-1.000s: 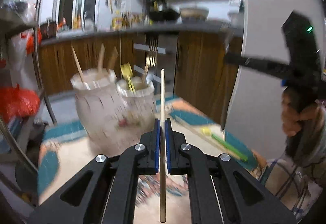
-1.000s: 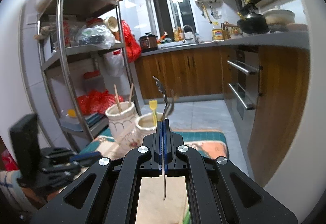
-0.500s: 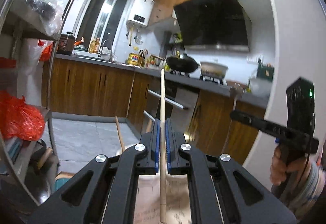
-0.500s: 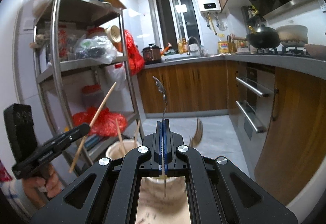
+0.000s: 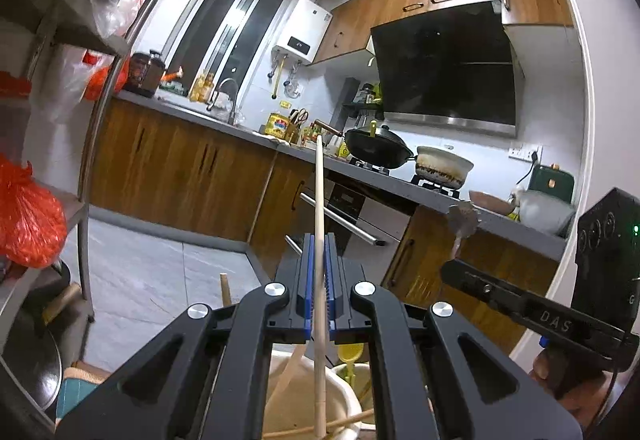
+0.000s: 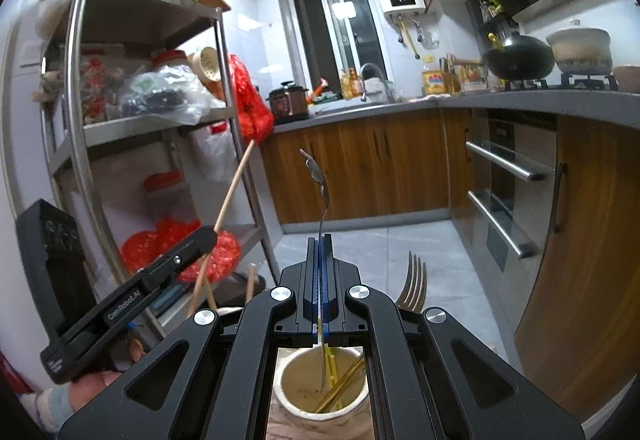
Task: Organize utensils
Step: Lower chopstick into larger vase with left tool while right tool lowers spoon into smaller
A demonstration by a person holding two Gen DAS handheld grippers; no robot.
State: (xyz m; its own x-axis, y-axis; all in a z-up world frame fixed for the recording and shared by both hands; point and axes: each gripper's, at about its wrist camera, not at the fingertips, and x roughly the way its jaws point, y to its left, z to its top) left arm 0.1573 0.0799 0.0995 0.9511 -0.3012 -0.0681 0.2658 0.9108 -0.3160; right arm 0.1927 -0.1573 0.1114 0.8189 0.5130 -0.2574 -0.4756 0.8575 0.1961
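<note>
My left gripper (image 5: 319, 244) is shut on a wooden chopstick (image 5: 319, 199), held upright with its lower end over a white ceramic holder (image 5: 344, 396) that has wooden sticks in it. A yellow utensil (image 5: 350, 356) stands in the second holder beside it. My right gripper (image 6: 322, 244) is shut on a thin metal utensil (image 6: 320, 183) whose lower end hangs inside a white ceramic holder (image 6: 352, 414) with gold chopsticks in it. A fork (image 6: 412, 286) stands up behind that holder. The left gripper (image 6: 208, 236) with its chopstick also shows in the right wrist view.
A steel shelf rack (image 6: 80, 119) with bags and jars stands at the left. Wooden kitchen cabinets (image 6: 360, 167) and an oven (image 6: 508, 191) lie ahead and right. A wok (image 5: 378, 147) and a pot (image 5: 442, 163) sit on the stove.
Both grippers have risen and tilted, so the holders that stood ahead now lie below the jaws. Each utensil's lower end now hangs over or inside a holder.
</note>
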